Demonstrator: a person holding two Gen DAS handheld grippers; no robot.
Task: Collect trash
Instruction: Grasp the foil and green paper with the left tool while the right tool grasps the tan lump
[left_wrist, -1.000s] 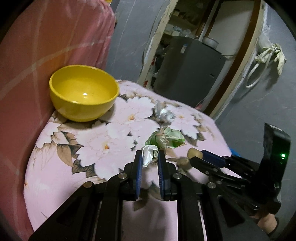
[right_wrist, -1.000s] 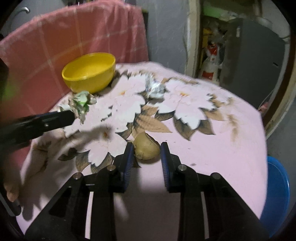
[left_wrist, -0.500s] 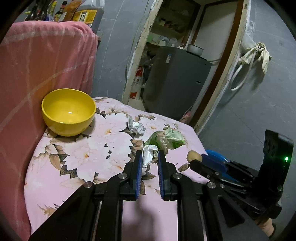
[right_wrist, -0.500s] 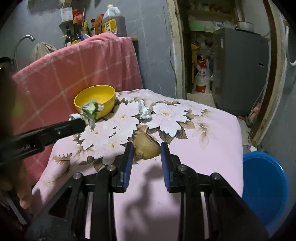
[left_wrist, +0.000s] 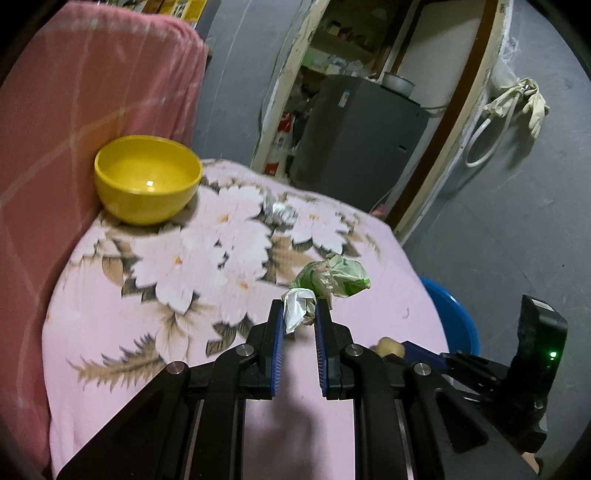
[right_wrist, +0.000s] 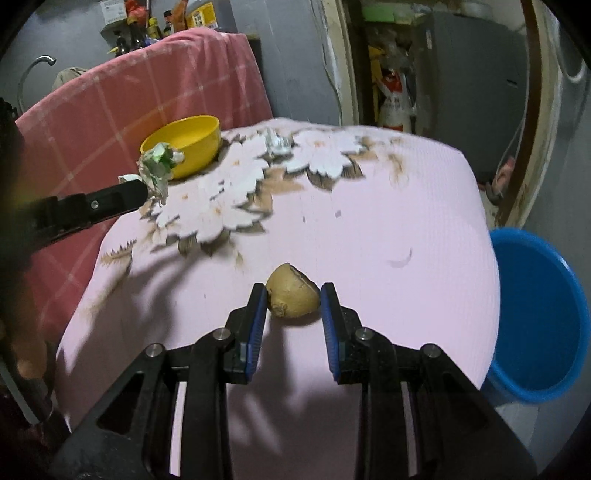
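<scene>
Crumpled green and white wrapper (left_wrist: 327, 282) sits pinched between the fingers of my left gripper (left_wrist: 299, 314), held up over the near right part of the table. My right gripper (right_wrist: 293, 301) has its fingers closed on a piece of potato (right_wrist: 293, 295), lifted clear of the cloth, with its shadow lying just under it.

I judge the step in hand is carrying both pieces to the blue bucket (right_wrist: 539, 325), which stands on the floor just beside the table's right edge. To do it well, I should keep both grips firm, swing each load right past the table edge until it hangs over the open bucket, and only then spread the fingers. The wrapper is light and loose, so it may cling to a pad or flutter aside. The potato is rounded and could slip.

One more scrap, a ball of foil (left_wrist: 279, 212), lies on the far side of the table, near a yellow bowl (left_wrist: 147, 177) at the far left. The table wears a pink flowered cloth (left_wrist: 184, 266). A pink checked blanket (left_wrist: 92, 92) hangs behind the bowl. Beyond, grey walls, an open doorway and a grey fridge (left_wrist: 362, 136).
</scene>
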